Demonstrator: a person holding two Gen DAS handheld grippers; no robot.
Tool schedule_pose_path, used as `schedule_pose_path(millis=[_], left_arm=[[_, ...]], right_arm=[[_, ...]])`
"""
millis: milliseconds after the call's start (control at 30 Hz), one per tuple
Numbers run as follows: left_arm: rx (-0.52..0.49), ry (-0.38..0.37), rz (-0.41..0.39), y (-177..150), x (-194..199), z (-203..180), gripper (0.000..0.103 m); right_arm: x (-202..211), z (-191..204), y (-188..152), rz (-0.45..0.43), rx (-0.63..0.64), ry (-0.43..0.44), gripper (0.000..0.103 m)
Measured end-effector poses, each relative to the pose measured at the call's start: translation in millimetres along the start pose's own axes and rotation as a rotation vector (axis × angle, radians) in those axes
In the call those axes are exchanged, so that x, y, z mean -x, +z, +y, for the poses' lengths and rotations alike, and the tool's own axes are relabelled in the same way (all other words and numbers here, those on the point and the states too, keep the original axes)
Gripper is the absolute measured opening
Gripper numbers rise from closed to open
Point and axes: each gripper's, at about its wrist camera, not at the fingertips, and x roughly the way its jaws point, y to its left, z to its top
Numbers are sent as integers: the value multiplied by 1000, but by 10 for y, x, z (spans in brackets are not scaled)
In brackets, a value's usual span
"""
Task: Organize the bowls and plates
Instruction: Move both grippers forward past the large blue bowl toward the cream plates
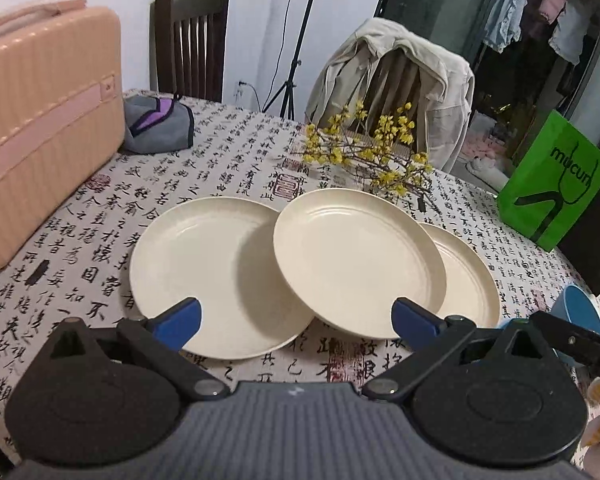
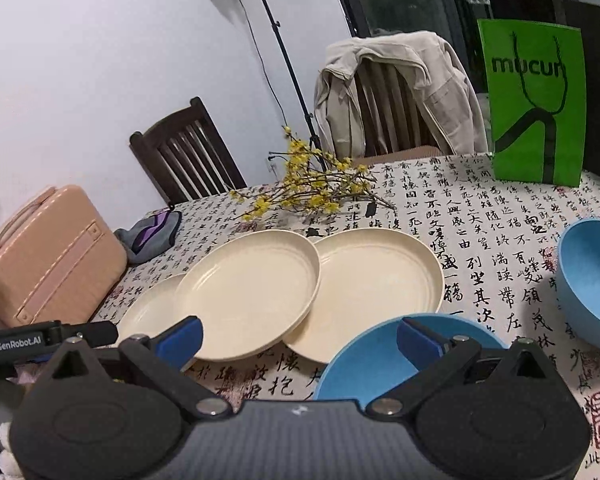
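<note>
Three cream plates lie on the script-printed tablecloth. The middle plate point(image 1: 356, 264) point(image 2: 252, 292) rests tilted across the left plate point(image 1: 204, 276) point(image 2: 148, 312) and the right plate point(image 1: 468, 280) point(image 2: 384, 276). My left gripper point(image 1: 296, 322) is open just in front of them, its blue pads spread over the near rims of the left and middle plates. My right gripper point(image 2: 298, 340) is open too, its right pad above a blue bowl point(image 2: 364, 364). A second blue bowl point(image 2: 592, 280) point(image 1: 576, 304) stands further right.
A pink suitcase point(image 1: 40, 128) fills the table's left side, with a grey-purple pouch point(image 1: 156, 124) behind it. Yellow flower twigs point(image 1: 364, 152) lie beyond the plates. A green paper bag point(image 1: 556, 184) and a dark box stand at the right. Chairs, one draped with a jacket point(image 1: 400, 80), line the far edge.
</note>
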Motion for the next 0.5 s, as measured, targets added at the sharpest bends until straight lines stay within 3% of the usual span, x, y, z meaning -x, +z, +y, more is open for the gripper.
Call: schedule_pose_path(millis=[500], left_arm=[[135, 50, 62, 363, -765, 210, 103]], right_arm=[[-658, -143, 313, 44, -35, 0, 103]])
